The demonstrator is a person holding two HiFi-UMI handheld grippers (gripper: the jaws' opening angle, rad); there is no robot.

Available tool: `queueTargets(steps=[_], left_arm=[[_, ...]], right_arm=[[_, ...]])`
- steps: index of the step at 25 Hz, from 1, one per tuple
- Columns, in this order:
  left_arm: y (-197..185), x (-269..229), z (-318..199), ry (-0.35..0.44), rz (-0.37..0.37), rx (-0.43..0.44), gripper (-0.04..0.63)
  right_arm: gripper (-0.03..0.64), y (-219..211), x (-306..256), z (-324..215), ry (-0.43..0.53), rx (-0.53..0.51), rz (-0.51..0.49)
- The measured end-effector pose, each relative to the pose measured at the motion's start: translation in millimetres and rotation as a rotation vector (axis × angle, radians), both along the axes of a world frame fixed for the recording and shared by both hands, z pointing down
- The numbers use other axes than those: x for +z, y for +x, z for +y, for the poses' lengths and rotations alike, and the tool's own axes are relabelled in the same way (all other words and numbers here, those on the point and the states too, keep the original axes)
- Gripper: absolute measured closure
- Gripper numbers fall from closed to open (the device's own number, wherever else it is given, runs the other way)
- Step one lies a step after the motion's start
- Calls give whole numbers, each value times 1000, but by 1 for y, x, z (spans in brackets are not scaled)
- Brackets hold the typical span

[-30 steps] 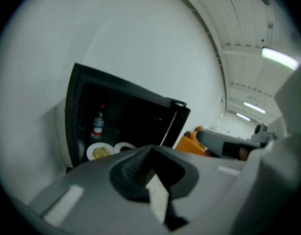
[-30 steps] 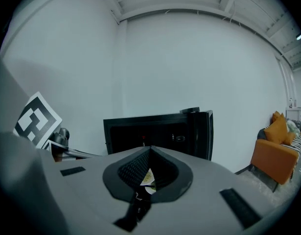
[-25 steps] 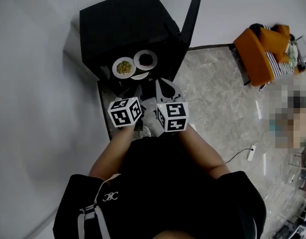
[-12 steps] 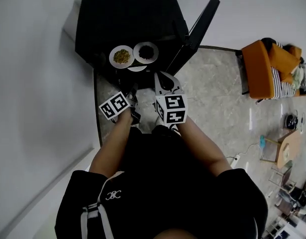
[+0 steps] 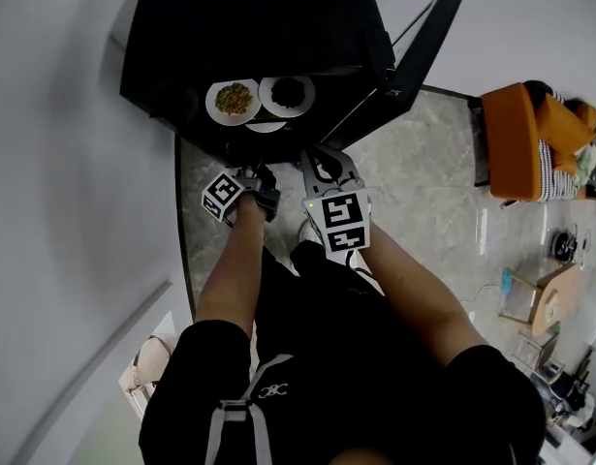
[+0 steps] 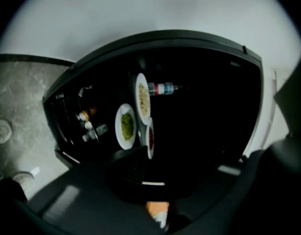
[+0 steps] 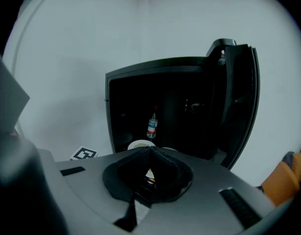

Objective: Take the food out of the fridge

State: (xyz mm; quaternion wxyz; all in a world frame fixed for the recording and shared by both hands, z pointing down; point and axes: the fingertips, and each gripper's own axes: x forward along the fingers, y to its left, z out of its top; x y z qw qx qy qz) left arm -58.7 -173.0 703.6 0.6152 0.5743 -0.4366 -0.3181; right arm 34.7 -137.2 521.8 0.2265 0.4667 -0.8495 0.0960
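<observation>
Head view: plates of food (image 5: 234, 99) are seen in the open fridge (image 5: 249, 27), just ahead of the left gripper (image 5: 255, 176). Left gripper view: its jaws have just been opened a little, with nothing between. Right gripper view: the right gripper (image 7: 149, 155) is pressed together, empty.

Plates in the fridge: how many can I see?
3, close together in the fridge: green-food plate, pale-food plate, dark-food plate. The dark interior may hide more.

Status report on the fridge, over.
Left gripper just opening, empty; right gripper shut, empty. White plate of green food, white plate of dark food inside open black fridge. Nothing blocking.
</observation>
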Motion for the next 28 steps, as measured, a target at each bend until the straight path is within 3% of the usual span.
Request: queueTargets(steps=[4, 10, 16, 20, 23, 28], left_arm=[[-5, 45, -19, -53, 31, -67, 538], [1, 97, -41, -109, -44, -8, 493], [6, 108, -67, -75, -22, -12, 454], [9, 110, -76, -73, 20, -56, 476], [6, 110, -83, -66, 41, -102, 582], [5, 112, -77, -88, 37, -106, 586]], right_arm=[[618, 10, 21, 0, -25, -8, 28], [618, 18, 48, -1, -54, -24, 59], [618, 24, 60, -10, -63, -14, 57], [618, 33, 69, -11, -89, 5, 65], [618, 39, 76, -11, -100, 13, 78], [618, 46, 76, -13, -107, 32, 73]])
